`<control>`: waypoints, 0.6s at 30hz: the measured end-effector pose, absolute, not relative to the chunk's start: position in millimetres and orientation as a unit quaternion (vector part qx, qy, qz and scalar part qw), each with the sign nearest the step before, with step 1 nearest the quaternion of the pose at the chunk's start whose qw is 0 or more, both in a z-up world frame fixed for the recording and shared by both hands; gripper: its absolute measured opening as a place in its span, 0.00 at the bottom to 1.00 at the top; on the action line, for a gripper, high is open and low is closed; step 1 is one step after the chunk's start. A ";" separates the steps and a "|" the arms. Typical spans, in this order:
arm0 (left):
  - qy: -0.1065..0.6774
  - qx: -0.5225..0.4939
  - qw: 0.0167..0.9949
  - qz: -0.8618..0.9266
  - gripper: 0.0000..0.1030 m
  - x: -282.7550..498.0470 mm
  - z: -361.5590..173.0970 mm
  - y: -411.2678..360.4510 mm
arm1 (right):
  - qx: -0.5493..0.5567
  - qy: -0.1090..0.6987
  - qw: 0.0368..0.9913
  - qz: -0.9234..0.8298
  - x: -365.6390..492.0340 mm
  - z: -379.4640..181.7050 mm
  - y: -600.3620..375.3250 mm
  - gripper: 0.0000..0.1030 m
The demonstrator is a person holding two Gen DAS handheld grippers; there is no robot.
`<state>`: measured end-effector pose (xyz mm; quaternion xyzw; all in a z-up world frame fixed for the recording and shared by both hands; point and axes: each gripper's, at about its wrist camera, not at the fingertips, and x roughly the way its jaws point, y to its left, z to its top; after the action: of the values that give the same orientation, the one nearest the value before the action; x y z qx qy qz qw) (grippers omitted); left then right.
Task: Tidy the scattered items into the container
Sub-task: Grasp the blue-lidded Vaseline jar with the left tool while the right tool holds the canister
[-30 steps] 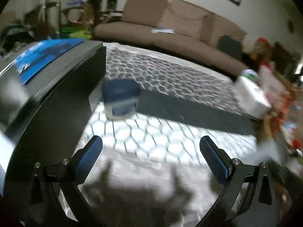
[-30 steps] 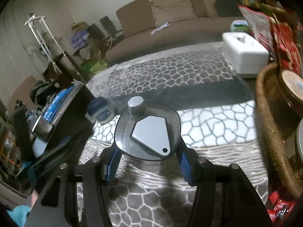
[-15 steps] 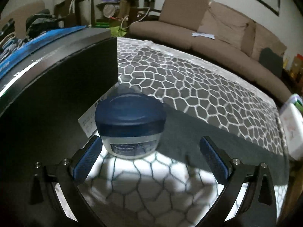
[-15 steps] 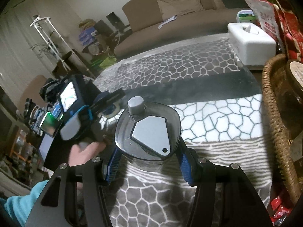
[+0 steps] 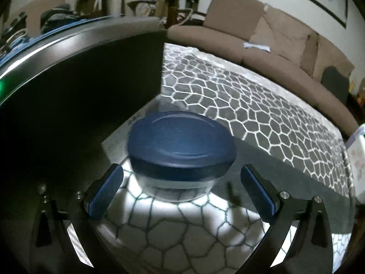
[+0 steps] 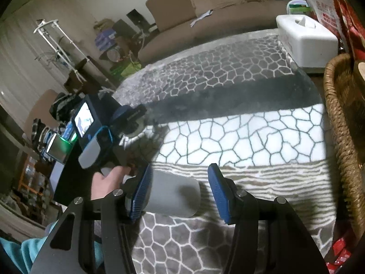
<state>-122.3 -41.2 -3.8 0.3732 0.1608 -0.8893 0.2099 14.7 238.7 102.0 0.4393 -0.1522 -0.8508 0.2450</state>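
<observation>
A Vaseline jar with a dark blue lid (image 5: 181,147) stands on the glass table, just ahead of my open left gripper (image 5: 181,191), between its fingers but apart from both pads. In the right wrist view my right gripper (image 6: 180,191) is open; a grey bottle (image 6: 174,196) lies on its side on the table against the left pad, clear of the right pad. My left gripper (image 6: 127,118) shows there at the left, around the jar. The wicker basket (image 6: 342,123) stands at the right edge.
A black box (image 5: 75,96) stands close left of the jar, with a paper slip (image 5: 121,137) under it. A white tissue box (image 6: 305,38) sits at the far right, red snack bags (image 6: 328,6) behind it. A brown sofa (image 5: 273,45) lies beyond the table.
My left gripper moved forward until the jar sits between its fingers. My right gripper opened and the grey bottle it held upright now lies on its side on the table.
</observation>
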 end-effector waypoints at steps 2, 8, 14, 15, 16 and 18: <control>0.162 0.377 0.207 -0.888 1.00 -126.5 -3.3 -41.7 | 0.436 -0.146 0.248 -0.853 16.2 104.3 238.1 0.53; 0.150 0.403 0.189 -0.883 0.95 -141.5 -12.7 -39.8 | 0.426 -0.153 0.255 -0.854 18.2 108.9 240.6 0.54; 0.171 0.406 0.161 -0.883 0.67 -137.1 -19.7 -51.1 | 0.437 -0.157 0.253 -0.849 15.5 104.1 242.7 0.54; 0.169 0.407 0.155 -0.884 0.67 -136.6 -18.7 -52.1 | 0.436 -0.156 0.255 -0.849 15.2 103.3 242.0 0.54; 0.167 0.409 0.145 -0.885 0.67 -134.4 -18.9 -52.3 | 0.435 -0.155 0.255 -0.849 15.2 103.3 241.3 0.54; 0.162 0.413 0.129 -0.887 0.67 -128.4 -16.5 -52.8 | 0.436 -0.152 0.256 -0.849 15.2 103.0 239.9 0.54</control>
<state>-128.4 -52.8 -16.5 0.4132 0.1624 -0.8867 0.1290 15.2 239.9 103.0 0.4364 -0.1519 -0.8490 0.2563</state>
